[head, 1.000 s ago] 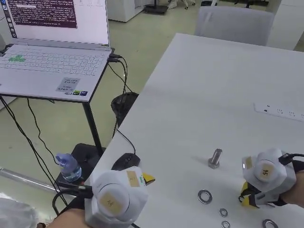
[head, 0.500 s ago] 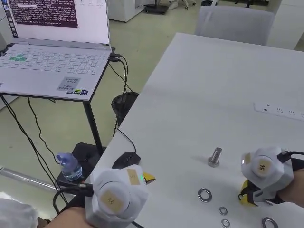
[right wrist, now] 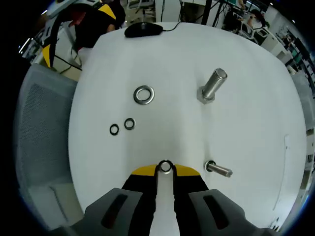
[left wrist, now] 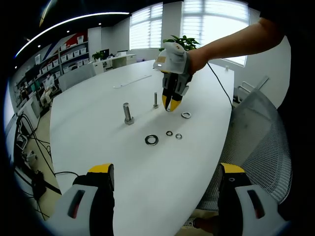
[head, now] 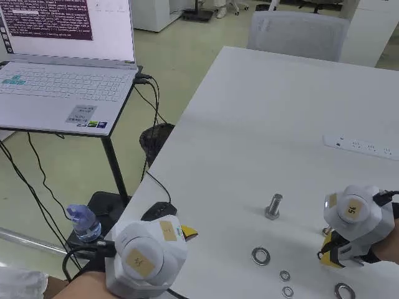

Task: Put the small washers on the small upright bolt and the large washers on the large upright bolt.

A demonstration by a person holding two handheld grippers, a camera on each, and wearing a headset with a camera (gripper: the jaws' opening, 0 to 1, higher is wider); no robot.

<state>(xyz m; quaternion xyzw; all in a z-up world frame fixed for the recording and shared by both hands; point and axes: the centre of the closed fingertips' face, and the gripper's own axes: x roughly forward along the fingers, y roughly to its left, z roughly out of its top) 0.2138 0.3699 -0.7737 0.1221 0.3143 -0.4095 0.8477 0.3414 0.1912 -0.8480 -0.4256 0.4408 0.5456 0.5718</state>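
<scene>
Plain white table [head: 262, 124] in an open-plan office, with windows at the back in the left gripper view. A silver laptop [head: 62, 87] is parked on a black stand off the table's left side. A black computer mouse [head: 161, 212] is sat at the near edge, and a white power strip [head: 360, 146] is laid toward the far right.

The large upright steel bolt [head: 272, 206] is stood roughly mid-table. The small upright steel bolt [right wrist: 216, 169] is planted well apart from it, just beside the tips of the right gripper [right wrist: 165, 173]. That claw is pressed almost together, and one small silver washer [right wrist: 165, 167] looks to be pinched right at its yellow tips, close to the small bolt but not on it.

The rest is lying loose and flat on the table. One large silver washer [head: 260, 255] is found in front of the big bolt, with a pair of little silver washers [head: 284, 275] side by side near it. A second large washer [left wrist: 186, 115] is spotted just beside the right gripper.

The left gripper [left wrist: 166, 169] is held back at the near left corner of the table. Its claw is spread wide, and it is pointed across at the bolts from well away.
</scene>
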